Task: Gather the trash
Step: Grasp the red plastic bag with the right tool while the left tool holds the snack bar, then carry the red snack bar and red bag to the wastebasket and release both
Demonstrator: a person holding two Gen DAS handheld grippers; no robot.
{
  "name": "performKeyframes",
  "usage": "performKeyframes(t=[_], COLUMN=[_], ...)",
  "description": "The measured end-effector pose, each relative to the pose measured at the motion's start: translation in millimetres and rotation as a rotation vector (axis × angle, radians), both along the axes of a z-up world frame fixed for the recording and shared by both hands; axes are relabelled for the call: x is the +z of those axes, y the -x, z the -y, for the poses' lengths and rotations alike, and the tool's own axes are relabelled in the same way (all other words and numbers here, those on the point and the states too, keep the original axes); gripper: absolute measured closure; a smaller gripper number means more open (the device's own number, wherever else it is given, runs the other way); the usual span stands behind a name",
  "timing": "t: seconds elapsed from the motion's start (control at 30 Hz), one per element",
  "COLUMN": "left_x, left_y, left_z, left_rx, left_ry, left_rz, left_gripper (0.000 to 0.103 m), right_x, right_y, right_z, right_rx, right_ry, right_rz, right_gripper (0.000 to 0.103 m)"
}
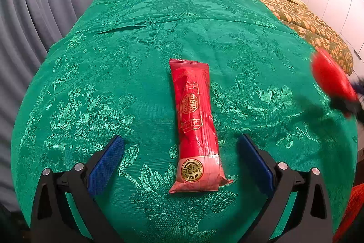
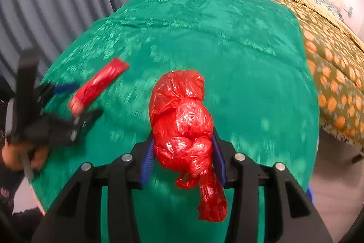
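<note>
In the left wrist view, the left tongs stand wide apart, their blue pads on either side of a red snack wrapper that lies flat on the green cloth covering the bed. The wrapper runs lengthwise between the pads, touching neither, so the tongs look lined up to close across its narrow width, probably the easiest grip on so thin and flat a packet. At the right edge, blurred, the red plastic bag is carried by the other tongs. Beyond the cloth lies a yellow patterned quilt.

In the right wrist view, the right tongs are clamped on the crumpled red plastic bag, the pads pressing its bunched middle; a loose tail hangs below. It appears to be held clear of the green cloth, most likely to serve as the sack for the trash. To the left, blurred, the left tongs straddle the snack wrapper, which is not yet picked up.
</note>
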State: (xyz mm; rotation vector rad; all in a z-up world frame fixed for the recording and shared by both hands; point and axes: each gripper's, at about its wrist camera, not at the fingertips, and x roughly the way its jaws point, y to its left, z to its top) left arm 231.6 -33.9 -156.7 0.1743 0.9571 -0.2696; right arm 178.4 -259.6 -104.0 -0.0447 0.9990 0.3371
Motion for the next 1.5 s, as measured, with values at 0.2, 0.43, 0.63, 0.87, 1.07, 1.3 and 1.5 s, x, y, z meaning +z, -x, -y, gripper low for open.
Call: performKeyframes(t=[0.2, 0.43, 0.63, 0.87, 1.07, 1.3, 1.5], left_x=[-1, 3, 18, 16, 15, 30, 52], left_y=[0, 9, 11, -5, 0, 11, 44], left_z=[-1, -7, -22, 5, 16, 14, 53], left_rx=[0.004, -0.083, -0.122, -0.160, -0.176, -0.169, -0.244], left_ry=[-0.001, 0.017, 0.097, 0.025, -0.013, 0.021, 0.091], left_rz=[0.001, -0.024, -0.030, -0.078, -0.066, -0.028, -0.019], left_gripper=[0.005, 0.005, 0.005, 0.028, 0.058, 0.079, 0.079], right_x=[-26, -24, -11, -13, -24, -6, 8], right_y=[42, 62, 59, 44, 28, 41, 68], right_z=[-7, 10, 23, 9, 12, 29, 70], right_rx=[-0.010, -0.016, -0.004, 0.071, 0.062, 0.002, -0.066], right_ry=[0.037, -0.069, -0.083, -0.038, -0.068, -0.154, -0.239], right_rz=[-0.018, -0.028, -0.042, -0.084, -0.131, -0.064, -0.015], right_gripper=[0.059, 0.026, 0.026, 0.027, 0.048, 0.060, 0.060])
